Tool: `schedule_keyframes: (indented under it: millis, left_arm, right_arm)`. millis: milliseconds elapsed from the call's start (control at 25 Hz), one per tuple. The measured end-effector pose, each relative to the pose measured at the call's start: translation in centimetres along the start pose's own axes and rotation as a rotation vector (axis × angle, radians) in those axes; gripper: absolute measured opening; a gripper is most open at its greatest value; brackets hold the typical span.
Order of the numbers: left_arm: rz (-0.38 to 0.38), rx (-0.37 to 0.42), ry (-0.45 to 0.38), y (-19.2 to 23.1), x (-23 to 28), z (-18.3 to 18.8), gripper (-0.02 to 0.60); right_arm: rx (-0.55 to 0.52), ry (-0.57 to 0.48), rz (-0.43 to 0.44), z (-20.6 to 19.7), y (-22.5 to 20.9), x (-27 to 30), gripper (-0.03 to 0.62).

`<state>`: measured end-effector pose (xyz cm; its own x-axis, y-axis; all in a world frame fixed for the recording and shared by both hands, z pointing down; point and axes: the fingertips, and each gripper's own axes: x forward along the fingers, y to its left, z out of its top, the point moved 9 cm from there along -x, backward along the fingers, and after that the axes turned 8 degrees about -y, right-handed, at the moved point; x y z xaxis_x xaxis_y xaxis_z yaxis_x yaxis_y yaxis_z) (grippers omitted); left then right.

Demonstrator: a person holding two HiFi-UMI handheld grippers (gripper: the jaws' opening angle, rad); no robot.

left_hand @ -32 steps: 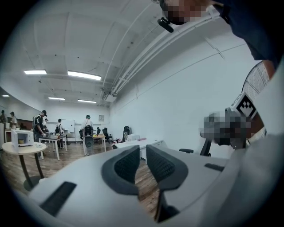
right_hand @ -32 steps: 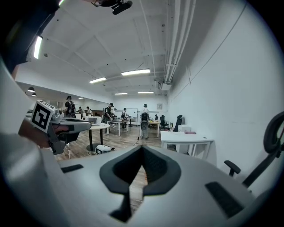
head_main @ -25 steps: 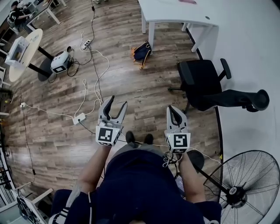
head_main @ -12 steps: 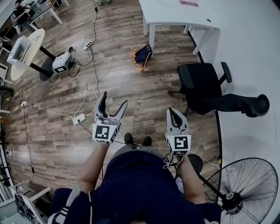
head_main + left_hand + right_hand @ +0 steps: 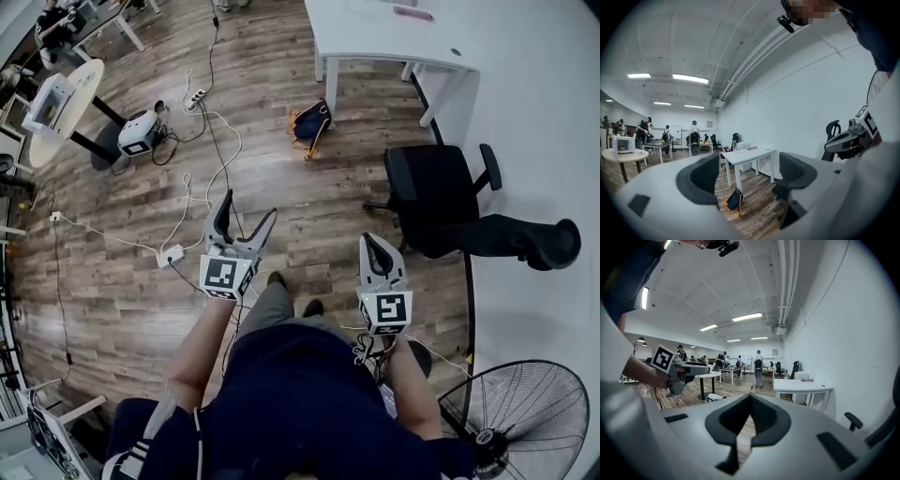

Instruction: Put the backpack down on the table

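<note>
Seen from above, a person stands on a wood floor some way short of the white table (image 5: 375,37), holding a gripper in each hand. Well to the left of the table, white cables (image 5: 202,178) and a power strip (image 5: 171,253) trail across the floor, and some run across the approach to the table. They look like the likeliest trouble, since a foot could catch in one on the way in. The backpack (image 5: 309,120), dark blue with orange trim, lies slumped on the floor just beside the table's near left leg and nothing is holding it. The left gripper (image 5: 248,206) points level toward it; its jaws have just been opening and stand wide apart with nothing between them. A pinch on soft fabric or a loose strap could slip, or let the bag swing and sag during the lift. The right gripper (image 5: 370,242) has its jaws together on nothing, so it would need to open before it could help. A black office chair (image 5: 431,197) near the table's right side crowds that approach. No brand or readable words show, only black-and-white square markers on each gripper's cube.
</note>
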<state>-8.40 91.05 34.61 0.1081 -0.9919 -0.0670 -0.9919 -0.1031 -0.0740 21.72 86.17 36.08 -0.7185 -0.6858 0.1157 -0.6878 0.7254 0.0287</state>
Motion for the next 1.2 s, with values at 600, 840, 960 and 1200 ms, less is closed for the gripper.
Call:
schedule_keyframes:
  millis: [600,840,960,1200]
  left_arm:
    - [-0.113,-0.019,-0.045,10.0,15.1,-3.2,0.394]
    - [-0.187,-0.036,-0.06,16.2,23.2,-3.7,0.394]
    - [-0.194,-0.061,-0.056,18.4,27.1,-4.2,0.394]
    - [-0.202,-0.046,-0.031,20.3,34.4,-6.3,0.394]
  right_arm:
    - [0.004,0.008,-0.05,-0.8,-4.3,15.4,-0.002]
    - [0.026,0.056,-0.124,0.0,-6.7,25.2,-0.002]
    - [0.029,0.067,-0.151,0.2,-7.9,28.3,-0.002]
    - [0.041,0.083,-0.154,-0.8,-12.5,33.6,-0.002]
